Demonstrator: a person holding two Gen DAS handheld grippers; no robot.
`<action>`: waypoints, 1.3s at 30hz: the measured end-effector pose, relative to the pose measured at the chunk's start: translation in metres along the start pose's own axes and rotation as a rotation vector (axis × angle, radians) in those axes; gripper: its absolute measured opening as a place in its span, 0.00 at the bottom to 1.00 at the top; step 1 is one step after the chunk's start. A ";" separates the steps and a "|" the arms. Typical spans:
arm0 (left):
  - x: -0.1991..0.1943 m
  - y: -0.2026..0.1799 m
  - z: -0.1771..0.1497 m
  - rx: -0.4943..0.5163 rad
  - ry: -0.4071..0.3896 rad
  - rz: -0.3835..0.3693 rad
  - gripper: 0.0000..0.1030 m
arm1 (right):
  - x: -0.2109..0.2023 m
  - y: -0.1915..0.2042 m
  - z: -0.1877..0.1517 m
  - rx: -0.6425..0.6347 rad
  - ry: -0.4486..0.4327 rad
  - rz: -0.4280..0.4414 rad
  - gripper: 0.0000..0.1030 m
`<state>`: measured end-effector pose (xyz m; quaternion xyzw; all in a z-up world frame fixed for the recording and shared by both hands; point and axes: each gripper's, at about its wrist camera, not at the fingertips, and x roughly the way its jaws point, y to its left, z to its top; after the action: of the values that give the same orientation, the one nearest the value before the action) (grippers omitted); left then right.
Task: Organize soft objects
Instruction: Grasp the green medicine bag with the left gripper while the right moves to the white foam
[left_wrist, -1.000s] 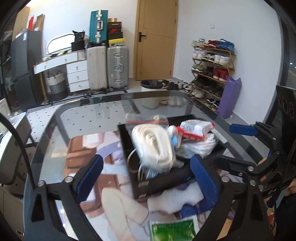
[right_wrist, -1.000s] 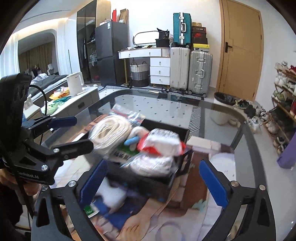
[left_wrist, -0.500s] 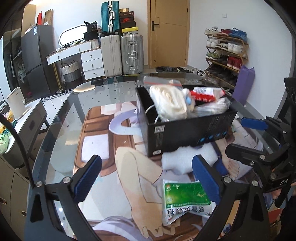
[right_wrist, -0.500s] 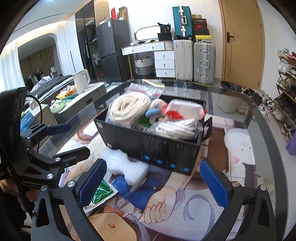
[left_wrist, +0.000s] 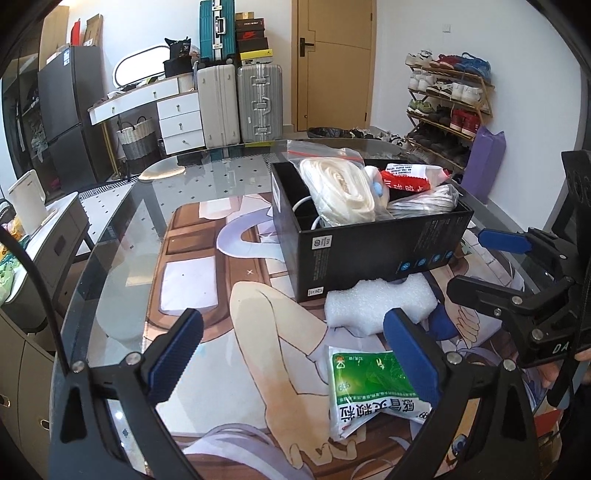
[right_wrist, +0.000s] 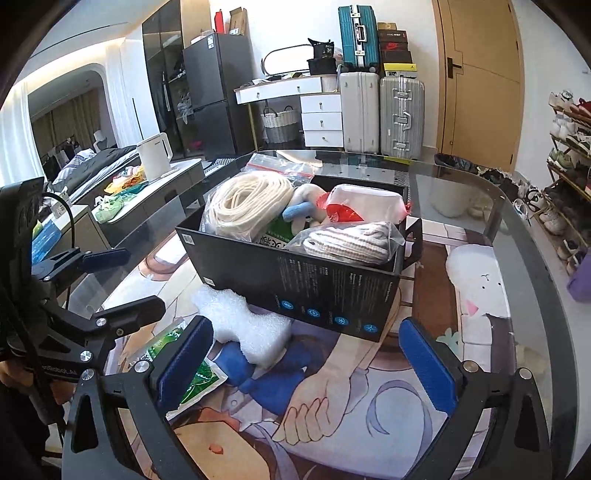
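clearly the black box (left_wrist: 373, 236) at frame centre is heaped full, so with the left gripper (left_wrist: 291, 354) and right gripper (right_wrist: 306, 354) both spread wide and empty, pushing in the white foam piece (right_wrist: 243, 325) or green packet (left_wrist: 373, 387) (both lower centre) might spill the rope bundle (right_wrist: 247, 203).

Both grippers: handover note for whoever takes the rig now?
Left gripper: open, empty, above the mat.
Right gripper: open, empty, facing the box.
Box on the table: already holds the rope bag, plush, red-white pack, striped cloth.
Left to do: foam against the box front and green packet on the mat.
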<state>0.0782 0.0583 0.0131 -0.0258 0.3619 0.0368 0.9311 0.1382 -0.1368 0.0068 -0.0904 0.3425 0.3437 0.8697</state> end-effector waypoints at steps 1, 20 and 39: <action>0.001 0.000 -0.001 0.002 0.002 0.000 0.96 | 0.000 0.000 0.000 -0.001 0.001 -0.004 0.99; 0.001 -0.015 -0.006 0.059 0.046 -0.060 0.96 | 0.010 0.000 -0.006 -0.022 0.028 -0.053 0.99; 0.011 -0.037 -0.020 0.143 0.179 -0.189 0.96 | 0.017 -0.017 -0.008 0.038 0.053 -0.038 0.99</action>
<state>0.0760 0.0209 -0.0082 0.0034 0.4413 -0.0795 0.8938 0.1545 -0.1436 -0.0113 -0.0896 0.3698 0.3182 0.8683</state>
